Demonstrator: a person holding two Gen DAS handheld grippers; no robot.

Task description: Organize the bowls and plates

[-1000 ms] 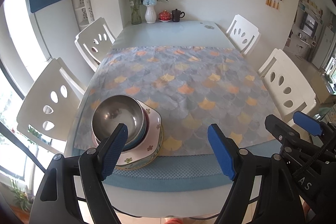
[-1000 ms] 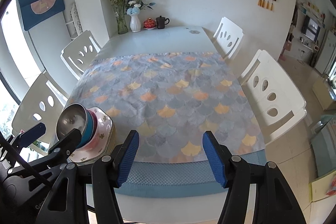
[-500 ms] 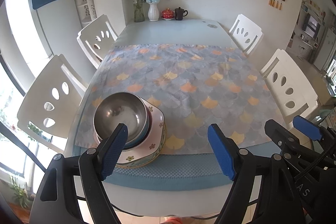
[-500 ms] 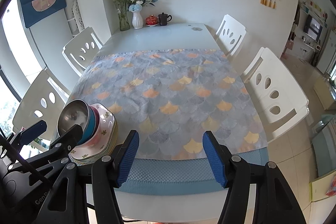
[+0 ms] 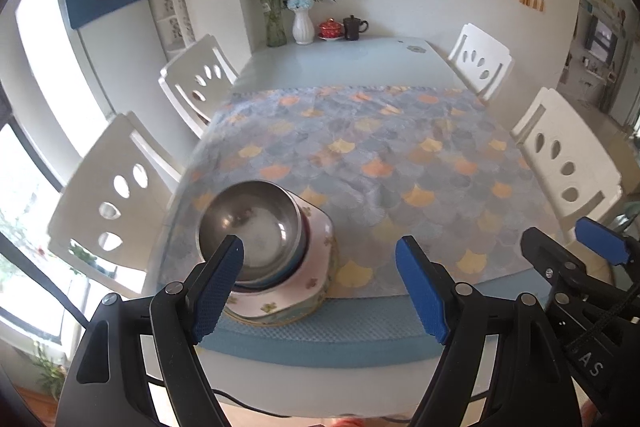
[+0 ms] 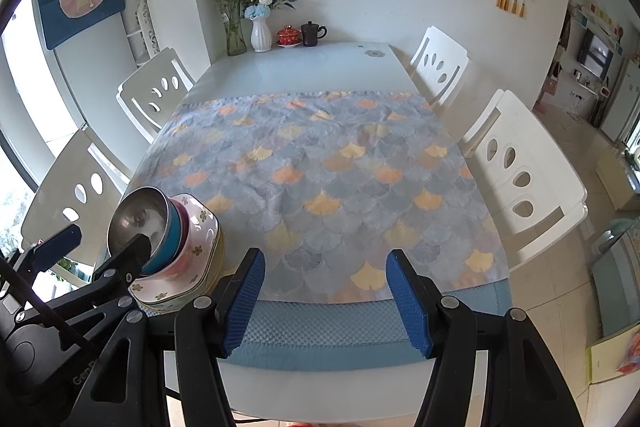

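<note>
Nested at the near left corner of the table (image 6: 296,67): steel bowl (image 5: 250,227) on top, smooth and round, set inside a teal bowl (image 6: 170,241) and a pinkish one, all seated in an angular floral dish (image 6: 192,267) over a yellowish plate rim. Stacked largest at the bottom, likely for stability and compact storage. Partly on the scallop-patterned tablecloth (image 6: 320,179), partly on the textured blue mat (image 6: 332,323) at the edge. Left gripper (image 5: 320,287) released, jaws wide, empty, hovering just before the stack. Right gripper (image 6: 324,303) likewise parted and empty, well beside the stack. Rest of the cloth bare, so task probably near done.
</note>
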